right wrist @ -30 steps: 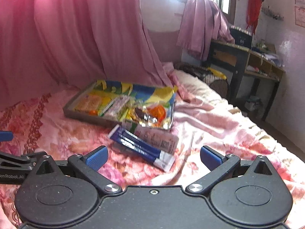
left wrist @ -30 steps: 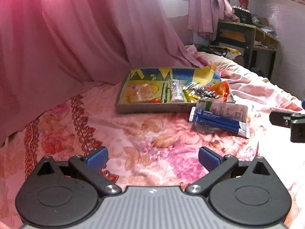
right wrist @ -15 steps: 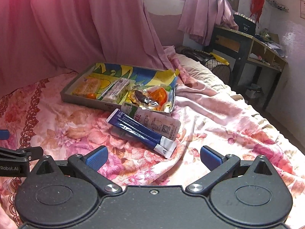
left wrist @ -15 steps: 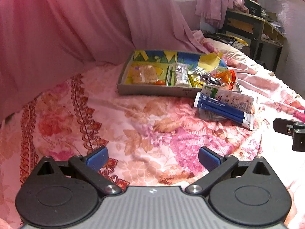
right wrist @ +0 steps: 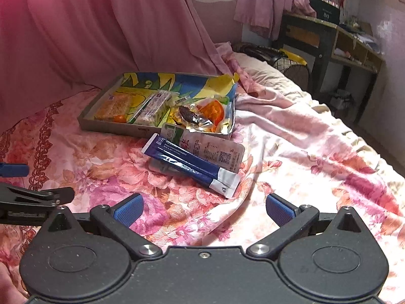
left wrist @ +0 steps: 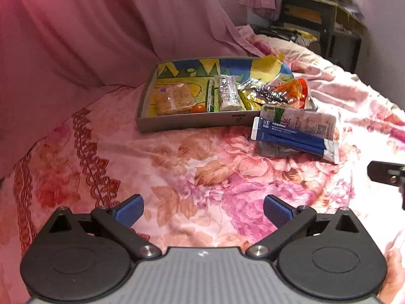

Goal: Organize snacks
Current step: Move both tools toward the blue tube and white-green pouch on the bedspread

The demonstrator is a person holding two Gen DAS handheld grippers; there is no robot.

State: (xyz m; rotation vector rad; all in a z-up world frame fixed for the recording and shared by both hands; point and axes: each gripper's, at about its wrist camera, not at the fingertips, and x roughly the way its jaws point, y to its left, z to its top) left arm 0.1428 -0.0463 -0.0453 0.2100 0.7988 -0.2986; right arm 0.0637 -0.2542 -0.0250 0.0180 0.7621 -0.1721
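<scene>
The blue stick sachets [right wrist: 187, 163] lie on the floral bedspread [right wrist: 291, 152], stacked over a white-and-green packet [right wrist: 215, 149] that leans against the front wall of the snack tray [right wrist: 111, 125]. I judge these are the leftovers: the tray already holds a cracker pack [left wrist: 174, 98], a wrapped bar [left wrist: 227, 92] and foil sweets [left wrist: 270, 93] laid side by side, so what sits outside its front right corner looks unsorted. My right gripper [right wrist: 202, 209] hangs over the bedspread with its blue pads wide apart and nothing between them; the sachets lie just ahead of it, on the near side of the tray. My left gripper [left wrist: 202, 209] is spread too, empty, with the tray well ahead and the sachets off to its right.
</scene>
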